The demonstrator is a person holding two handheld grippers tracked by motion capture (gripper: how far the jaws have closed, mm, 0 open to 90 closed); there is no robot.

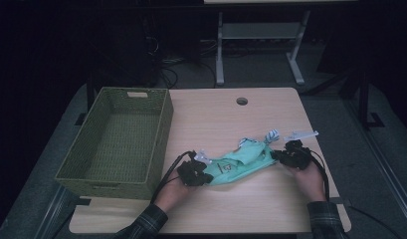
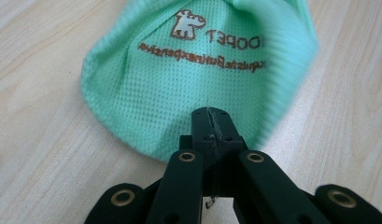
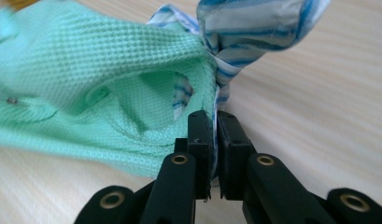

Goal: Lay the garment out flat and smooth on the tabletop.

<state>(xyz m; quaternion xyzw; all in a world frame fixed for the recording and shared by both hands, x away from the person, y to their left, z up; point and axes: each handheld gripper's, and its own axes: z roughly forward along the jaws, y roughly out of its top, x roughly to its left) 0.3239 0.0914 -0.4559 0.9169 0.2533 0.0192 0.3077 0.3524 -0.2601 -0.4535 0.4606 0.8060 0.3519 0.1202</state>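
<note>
A small mint-green mesh garment [image 1: 239,162] with a brown dog logo lies stretched across the wooden table [image 1: 231,119] between my two grippers. My left gripper [image 1: 205,178] is shut on its left end; in the left gripper view the jaws pinch the hem of the green mesh [image 2: 179,84] at my left gripper [image 2: 210,119]. My right gripper [image 1: 276,155] is shut on the right end, and its jaws [image 3: 213,123] clamp the edge of the green fabric [image 3: 95,65] beside a blue-and-white striped trim [image 3: 254,28]. The striped collar [image 1: 272,134] sticks up near the right gripper.
An empty green woven basket [image 1: 116,139] stands on the left part of the table. A round cable hole [image 1: 242,101] is at the table's far edge. Desk legs and cables stand on the dark floor behind.
</note>
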